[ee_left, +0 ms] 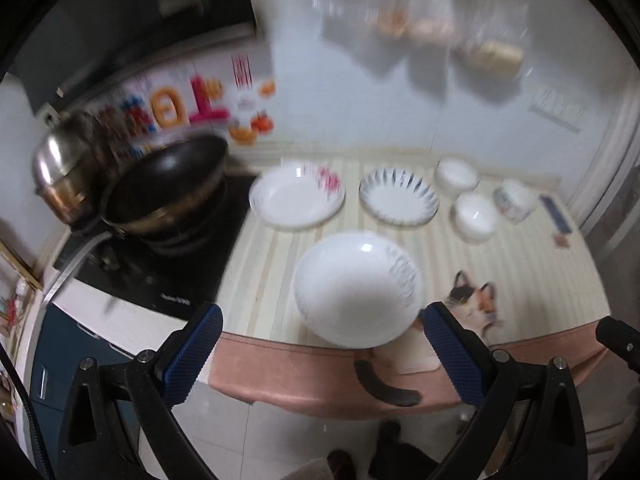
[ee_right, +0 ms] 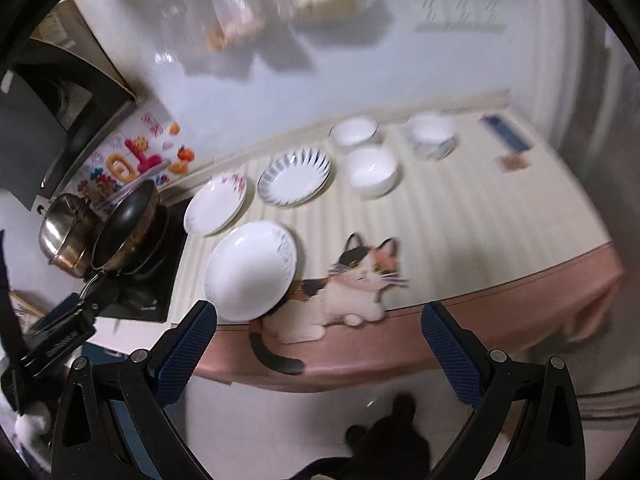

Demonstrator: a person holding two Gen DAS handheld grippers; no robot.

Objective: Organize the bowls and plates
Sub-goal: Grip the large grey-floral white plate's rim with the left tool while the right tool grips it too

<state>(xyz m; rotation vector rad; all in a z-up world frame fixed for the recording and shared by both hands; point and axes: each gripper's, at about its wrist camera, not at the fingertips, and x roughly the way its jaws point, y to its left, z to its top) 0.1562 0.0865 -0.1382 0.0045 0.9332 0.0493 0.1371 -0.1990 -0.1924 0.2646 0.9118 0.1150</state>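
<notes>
Three plates lie on the striped tablecloth: a white one with grey markings [ee_left: 358, 288] [ee_right: 250, 270] nearest the front edge, a pink-flowered one [ee_left: 296, 196] [ee_right: 216, 204] behind it to the left, and a blue-rayed one [ee_left: 399, 196] [ee_right: 295, 176] further right. Two plain white bowls [ee_left: 456, 174] [ee_left: 476, 216] [ee_right: 354, 131] [ee_right: 372, 170] and a patterned bowl [ee_left: 515, 200] [ee_right: 433, 136] stand at the right rear. My left gripper [ee_left: 320, 356] hangs open off the table's front edge, just short of the near plate. My right gripper [ee_right: 320, 354] is open too, holding nothing.
A black wok [ee_left: 168, 188] [ee_right: 126, 228] and a steel pot [ee_left: 60, 168] [ee_right: 66, 236] sit on the cooktop at the left. The cloth carries a printed cat [ee_right: 360, 280] and a pink hem [ee_left: 304, 372]. A dark blue flat object [ee_right: 506, 132] lies far right. The left gripper's body [ee_right: 48, 344] shows at the left.
</notes>
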